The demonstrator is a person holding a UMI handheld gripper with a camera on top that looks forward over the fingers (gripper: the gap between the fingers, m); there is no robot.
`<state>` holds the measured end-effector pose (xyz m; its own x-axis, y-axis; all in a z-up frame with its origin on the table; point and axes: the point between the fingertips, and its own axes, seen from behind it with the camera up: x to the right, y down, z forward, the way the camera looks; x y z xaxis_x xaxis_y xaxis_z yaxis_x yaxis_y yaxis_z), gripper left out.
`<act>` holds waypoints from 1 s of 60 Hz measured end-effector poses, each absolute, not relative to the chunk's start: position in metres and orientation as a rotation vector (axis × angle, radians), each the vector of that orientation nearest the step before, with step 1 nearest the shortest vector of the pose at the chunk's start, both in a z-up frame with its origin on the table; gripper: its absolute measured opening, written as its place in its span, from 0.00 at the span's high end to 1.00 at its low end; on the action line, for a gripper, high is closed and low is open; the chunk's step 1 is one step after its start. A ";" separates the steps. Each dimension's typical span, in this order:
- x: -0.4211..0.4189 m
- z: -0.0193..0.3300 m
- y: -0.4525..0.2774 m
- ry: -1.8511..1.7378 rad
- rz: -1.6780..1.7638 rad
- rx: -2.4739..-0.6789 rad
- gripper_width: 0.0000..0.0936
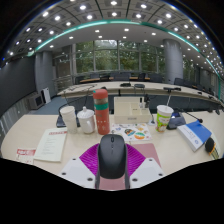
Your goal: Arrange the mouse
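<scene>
A dark grey computer mouse [112, 156] sits between my two fingers, its length pointing ahead along them. Both magenta pads [90, 158] press against its sides. My gripper [112, 150] is shut on the mouse and holds it over the near part of the light wooden table [35, 130]. The underside of the mouse is hidden, so I cannot tell whether it touches the table.
Beyond the fingers stand a red-orange bottle [101, 110], a white cup [68, 117], a mug [87, 121], a white box [131, 108] and a green-banded cup [164, 117]. A booklet [50, 145] lies left; a blue-and-white item [196, 133] lies right.
</scene>
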<state>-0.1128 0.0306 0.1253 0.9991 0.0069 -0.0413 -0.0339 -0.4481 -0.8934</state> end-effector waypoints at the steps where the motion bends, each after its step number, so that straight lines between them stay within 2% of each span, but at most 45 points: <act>1: -0.108 0.117 0.036 0.025 0.044 -2.050 0.64; 10: -0.078 0.045 0.059 0.046 0.023 -2.160 0.64; 14: -0.071 0.026 0.062 0.046 0.011 -2.182 0.64; 24: -0.066 -0.013 0.061 0.060 0.034 -2.268 0.50; 27: -0.067 -0.006 0.062 0.065 0.047 -2.249 0.43; 32: -0.070 0.011 0.055 0.062 0.054 -2.237 0.13; 34: -0.070 0.020 0.050 0.062 0.052 -2.232 0.07; 44: -0.078 0.079 -0.003 0.074 0.016 -2.209 0.09; 60: -0.104 0.164 -0.147 0.121 -0.071 -2.155 0.08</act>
<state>-0.1043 -0.1468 0.1643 0.9935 -0.1141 0.0043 -0.0596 -0.5501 -0.8330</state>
